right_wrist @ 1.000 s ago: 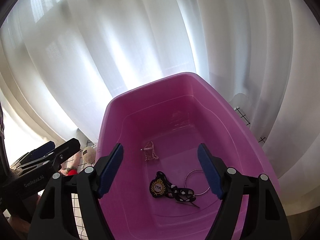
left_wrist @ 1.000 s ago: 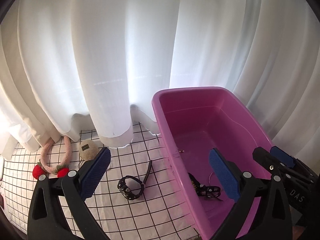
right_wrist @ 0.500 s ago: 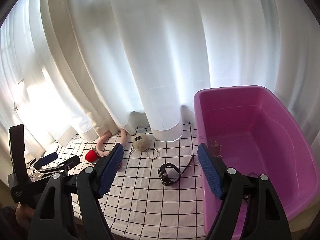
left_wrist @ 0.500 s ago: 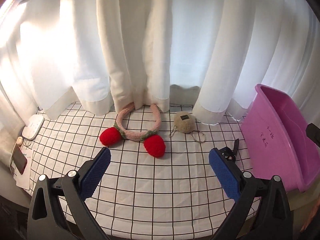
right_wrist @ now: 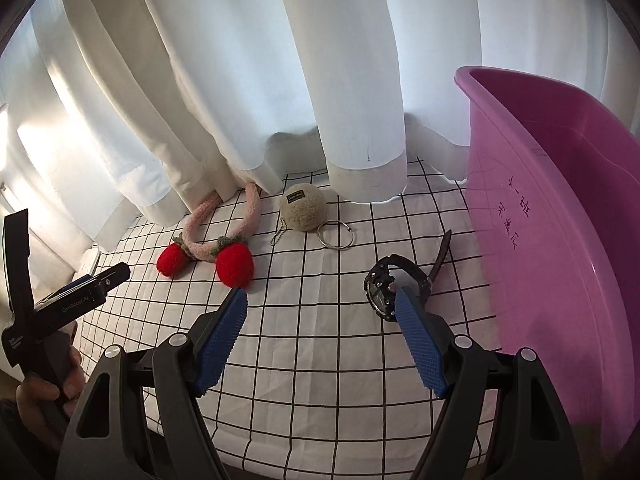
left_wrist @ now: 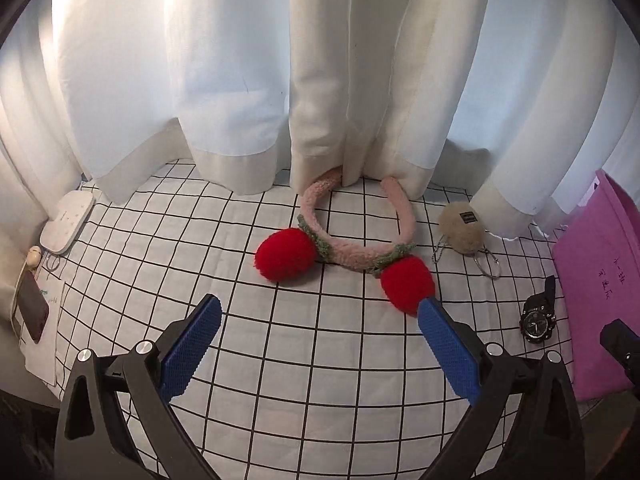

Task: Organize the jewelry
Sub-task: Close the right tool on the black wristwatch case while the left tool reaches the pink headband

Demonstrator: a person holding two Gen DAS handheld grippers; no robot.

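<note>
A pink fuzzy headband with two red pompoms (left_wrist: 352, 254) (right_wrist: 224, 250) lies on the checked cloth by the curtain. Beside it sit a beige pompom keychain (left_wrist: 460, 228) (right_wrist: 303, 208) with a metal ring (right_wrist: 335, 234), and a black wristwatch (left_wrist: 538, 320) (right_wrist: 390, 286). A pink tub (left_wrist: 600, 296) (right_wrist: 560, 220) stands at the right. My left gripper (left_wrist: 318, 312) hovers open just short of the headband, its right fingertip near one red pompom. My right gripper (right_wrist: 320, 304) is open too, with the watch just beyond its right fingertip. Both hold nothing.
White curtains (left_wrist: 320, 80) hang along the back of the checked tablecloth (left_wrist: 300, 340). At the far left lie a white flat device (left_wrist: 68, 220), a dark phone (left_wrist: 32, 306) and papers. A hand holding the left gripper's handle (right_wrist: 52, 316) shows at the left.
Both grippers swung left and down, away from the tub. The left view went from the tub's inside to the headband; the right view now faces the watch and keychain. Jaw width stayed the same.
</note>
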